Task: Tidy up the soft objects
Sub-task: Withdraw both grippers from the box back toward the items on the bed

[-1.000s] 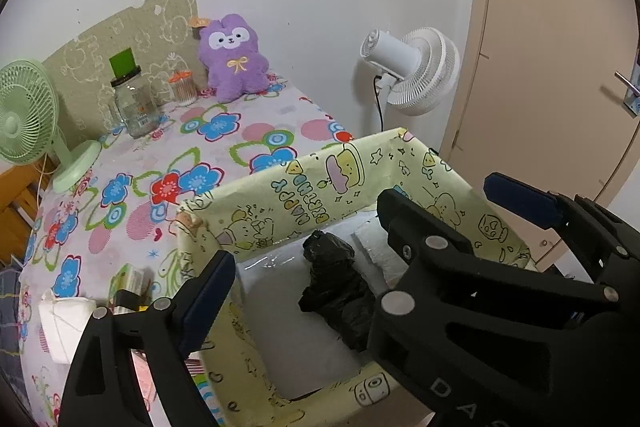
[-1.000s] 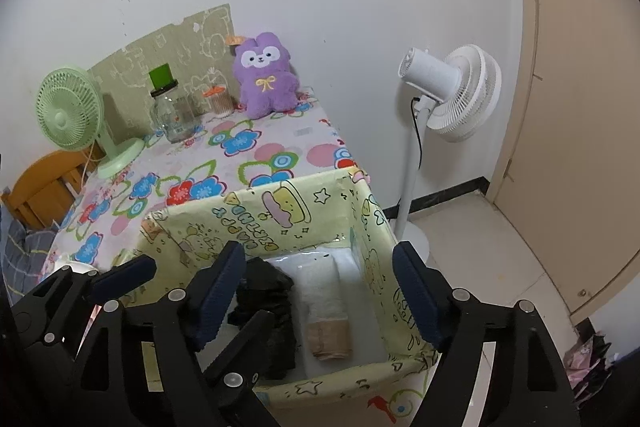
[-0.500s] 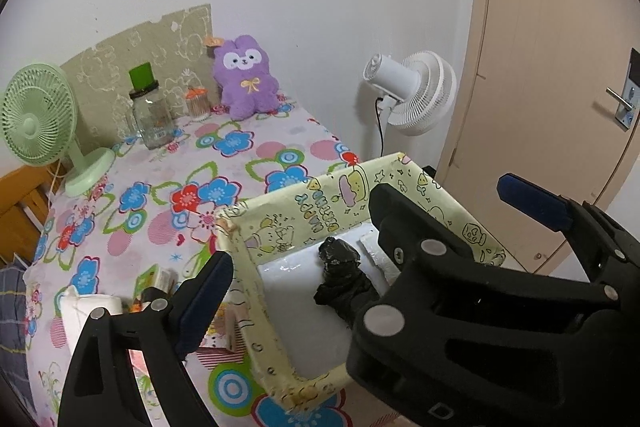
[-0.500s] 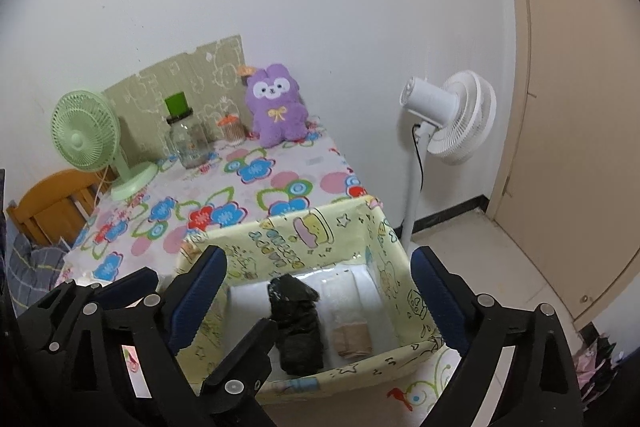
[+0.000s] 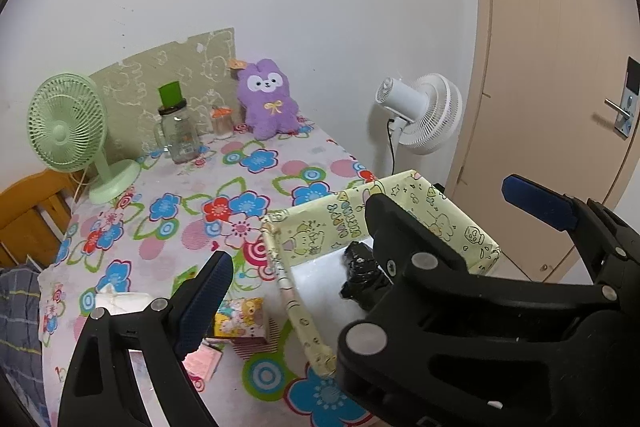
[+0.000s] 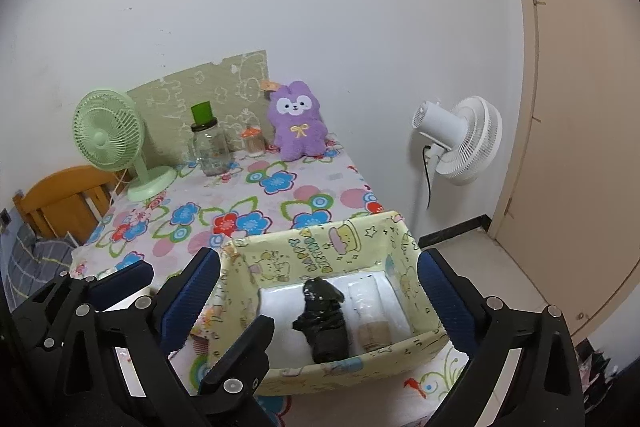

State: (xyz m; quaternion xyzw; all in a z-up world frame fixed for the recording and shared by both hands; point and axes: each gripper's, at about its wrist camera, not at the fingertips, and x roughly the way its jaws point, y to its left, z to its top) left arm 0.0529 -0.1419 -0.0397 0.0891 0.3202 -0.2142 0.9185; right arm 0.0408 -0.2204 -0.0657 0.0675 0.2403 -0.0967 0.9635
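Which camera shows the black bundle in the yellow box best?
The right wrist view: the black bundle lies fully in sight inside the yellow box. In the left wrist view only its top shows behind the right gripper.

green fan (image 6: 107,135) | jar (image 6: 209,150) | white fan (image 6: 466,139) | door (image 5: 560,67) | chair (image 6: 56,201)
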